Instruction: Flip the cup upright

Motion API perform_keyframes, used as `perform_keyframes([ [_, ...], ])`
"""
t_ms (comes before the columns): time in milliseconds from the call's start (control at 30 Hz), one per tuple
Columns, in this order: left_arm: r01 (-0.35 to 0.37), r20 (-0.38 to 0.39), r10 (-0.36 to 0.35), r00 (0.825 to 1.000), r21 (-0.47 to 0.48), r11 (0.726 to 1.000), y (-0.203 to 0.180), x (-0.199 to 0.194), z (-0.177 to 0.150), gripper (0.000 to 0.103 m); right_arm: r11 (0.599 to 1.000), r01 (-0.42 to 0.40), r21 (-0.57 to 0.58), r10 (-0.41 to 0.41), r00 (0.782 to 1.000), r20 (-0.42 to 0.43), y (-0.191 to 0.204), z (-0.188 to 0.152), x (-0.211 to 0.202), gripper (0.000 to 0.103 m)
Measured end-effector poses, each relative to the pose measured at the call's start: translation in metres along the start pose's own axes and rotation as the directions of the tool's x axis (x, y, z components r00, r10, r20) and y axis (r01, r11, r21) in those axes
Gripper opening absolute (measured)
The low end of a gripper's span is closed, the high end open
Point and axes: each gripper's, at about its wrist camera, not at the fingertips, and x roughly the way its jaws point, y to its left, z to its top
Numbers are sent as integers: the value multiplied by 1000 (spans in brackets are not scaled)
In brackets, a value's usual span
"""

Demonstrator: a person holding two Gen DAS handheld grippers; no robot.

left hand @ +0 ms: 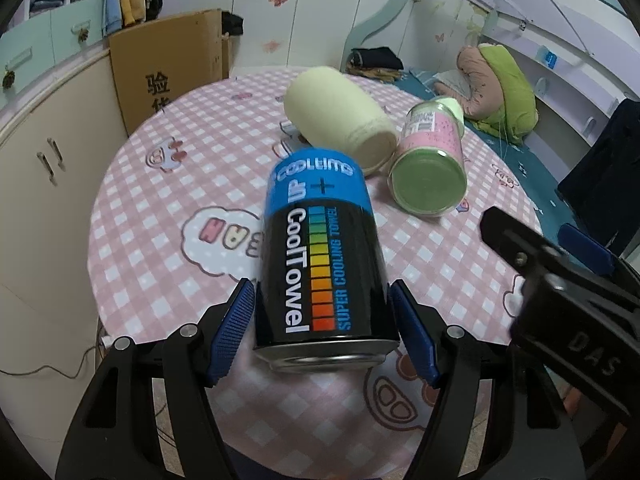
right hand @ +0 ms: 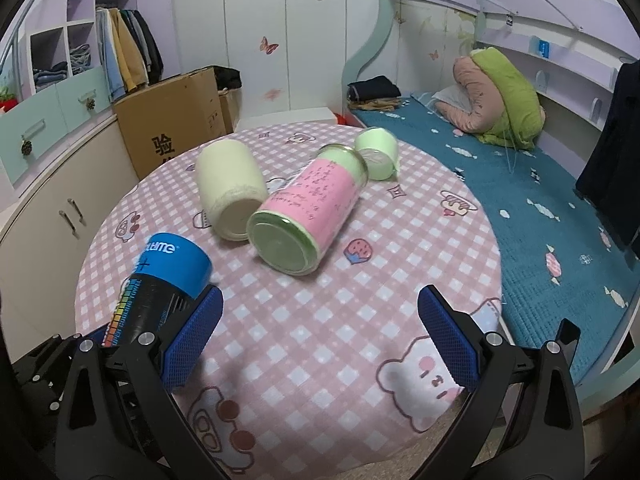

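Observation:
My left gripper (left hand: 322,312) is shut on a black and blue "CoolTowel" can (left hand: 320,256), gripping it near its metal base and holding it tilted above the table; it also shows in the right wrist view (right hand: 160,284). A cream cup (left hand: 340,116) lies on its side further back, also in the right wrist view (right hand: 230,192). A pink and green jar (right hand: 308,208) lies on its side beside it, also in the left wrist view (left hand: 432,160). My right gripper (right hand: 320,316) is open and empty above the table, right of the can.
The round table (right hand: 360,300) has a pink checked cloth. A cardboard box (right hand: 176,120) and cupboards (right hand: 44,208) stand to the left. A bed (right hand: 520,200) with bedding lies to the right. My right gripper's body (left hand: 560,280) shows in the left wrist view.

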Motion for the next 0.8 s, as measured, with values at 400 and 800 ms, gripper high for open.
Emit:
perform_keyframes([
  [400,46,80,-41,996,-68,997,54,-26,5,75,975,-214,62,221,967,-126,47,18,25,98],
  [800,143,97,-136,986,-65,988,90,-24,5,76,924,-346,164,382,860,-337,114,18,86,98],
])
